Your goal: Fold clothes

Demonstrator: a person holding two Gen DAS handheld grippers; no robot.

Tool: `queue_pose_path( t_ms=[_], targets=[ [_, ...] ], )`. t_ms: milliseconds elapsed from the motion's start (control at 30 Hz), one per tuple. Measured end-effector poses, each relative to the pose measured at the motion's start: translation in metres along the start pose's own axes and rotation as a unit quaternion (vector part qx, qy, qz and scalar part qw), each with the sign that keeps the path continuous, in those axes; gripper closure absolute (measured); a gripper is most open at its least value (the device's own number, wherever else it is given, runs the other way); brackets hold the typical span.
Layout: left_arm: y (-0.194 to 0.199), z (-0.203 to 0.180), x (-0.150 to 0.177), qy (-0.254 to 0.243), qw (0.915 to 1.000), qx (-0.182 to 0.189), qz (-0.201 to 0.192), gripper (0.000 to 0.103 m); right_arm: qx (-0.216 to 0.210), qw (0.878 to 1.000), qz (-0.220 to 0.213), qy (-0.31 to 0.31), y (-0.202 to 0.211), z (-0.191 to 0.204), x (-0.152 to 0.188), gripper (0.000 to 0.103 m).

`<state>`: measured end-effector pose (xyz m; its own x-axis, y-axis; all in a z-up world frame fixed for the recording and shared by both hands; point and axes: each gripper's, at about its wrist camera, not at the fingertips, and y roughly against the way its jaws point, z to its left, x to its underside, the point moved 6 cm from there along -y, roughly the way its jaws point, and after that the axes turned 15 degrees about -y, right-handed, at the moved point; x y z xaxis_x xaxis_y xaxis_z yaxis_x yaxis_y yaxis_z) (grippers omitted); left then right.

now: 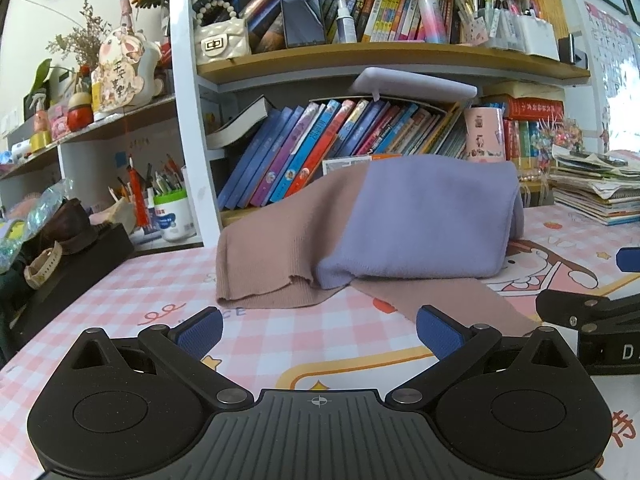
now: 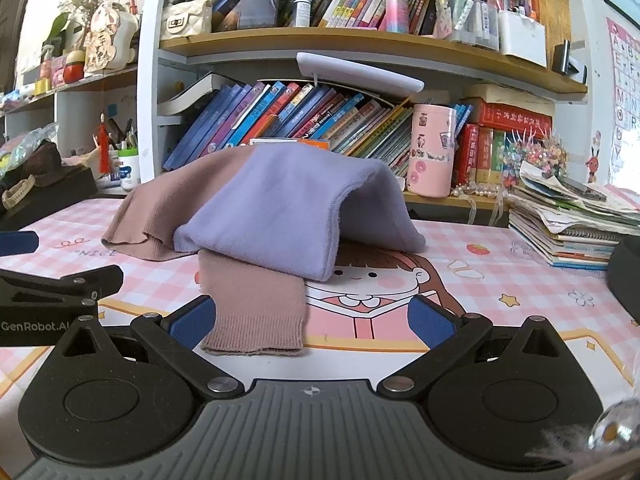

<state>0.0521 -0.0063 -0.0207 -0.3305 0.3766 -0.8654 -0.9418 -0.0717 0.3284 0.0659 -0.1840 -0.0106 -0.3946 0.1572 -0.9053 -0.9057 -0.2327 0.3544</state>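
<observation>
Grippers, left [image 1: 318, 334] and right [image 2: 310, 322], gape wide, empty; folded lilac-brown garment [image 2: 280, 216] lies on table [image 2: 500, 276] beyond them.

A child's study corner at home.
My desk [image 2: 500, 248] wears a cartoon mat beneath crammed bookshelves [image 2: 360, 42] and a pencil pot [image 1: 170, 216].

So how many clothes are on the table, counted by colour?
Purple cloth: 1
Brown cloth: 1
Total: 2, with the purple one lying on top of the brown one on the table.
</observation>
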Motion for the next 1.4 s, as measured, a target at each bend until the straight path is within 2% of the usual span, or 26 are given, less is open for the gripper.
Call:
queue_pose_path(
  t_ms=[167, 367, 700, 1067, 1233, 1400],
  targets=[
    [0.005, 0.001, -0.001, 0.000, 0.9999, -0.007, -0.015, 0.000, 0.004, 1.000, -0.007, -0.003, 0.002, -0.001, -0.001, 0.000],
    [0.003, 0.003, 0.000, 0.005, 0.9999, -0.002, -0.011, 0.000, 0.004, 1.000, -0.002, -0.001, 0.001, -0.001, -0.001, 0.000],
    [0.008, 0.005, -0.001, 0.010, 0.9996, -0.015, -0.020, 0.000, 0.005, 1.000, -0.014, 0.001, 0.004, 0.000, -0.002, 0.000],
    [0.010, 0.003, -0.002, 0.002, 0.9994, -0.018, -0.029, 0.000, 0.009, 0.999, -0.039, 0.008, 0.012, 0.001, -0.003, 0.000],
    [0.003, 0.003, -0.001, 0.008, 0.9998, 0.011, -0.017, 0.000, 0.013, 0.999, -0.030, 0.024, 0.008, 0.007, -0.001, 0.000],
    [0.004, 0.002, 0.001, 0.010, 0.9997, 0.014, -0.019, 0.000, -0.003, 1.000, -0.002, 0.022, 0.001, 0.007, 0.001, 0.000]
  ],
)
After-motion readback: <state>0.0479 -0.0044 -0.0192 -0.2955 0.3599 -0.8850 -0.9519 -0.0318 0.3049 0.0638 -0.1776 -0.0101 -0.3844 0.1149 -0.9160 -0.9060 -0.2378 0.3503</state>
